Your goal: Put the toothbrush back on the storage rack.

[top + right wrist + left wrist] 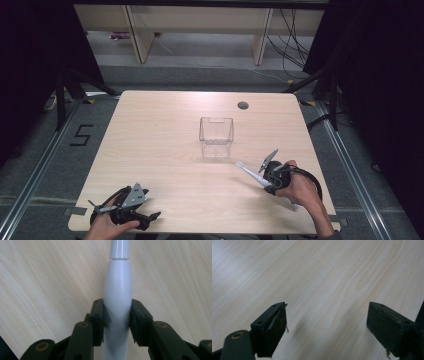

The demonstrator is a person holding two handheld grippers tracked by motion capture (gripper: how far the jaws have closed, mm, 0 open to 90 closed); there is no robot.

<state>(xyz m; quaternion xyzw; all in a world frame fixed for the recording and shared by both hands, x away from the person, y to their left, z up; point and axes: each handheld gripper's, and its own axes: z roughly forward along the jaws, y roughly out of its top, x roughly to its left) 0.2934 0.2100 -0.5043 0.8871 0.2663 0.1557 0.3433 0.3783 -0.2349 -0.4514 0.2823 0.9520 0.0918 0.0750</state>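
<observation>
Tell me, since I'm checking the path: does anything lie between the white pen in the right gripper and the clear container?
Nothing visible does. The right gripper is shut on the white pen, and only bare table separates it from the clear container.

This looks like a lab set up for recording. A plain wooden bench [165, 150] stands inside black curtains [30, 60], with metal floor rails [37, 170] either side, a taped number five [80, 135] on grey carpet, loose cables [292, 42] trailing behind, and bare pale shelving [200, 25] beyond.
</observation>
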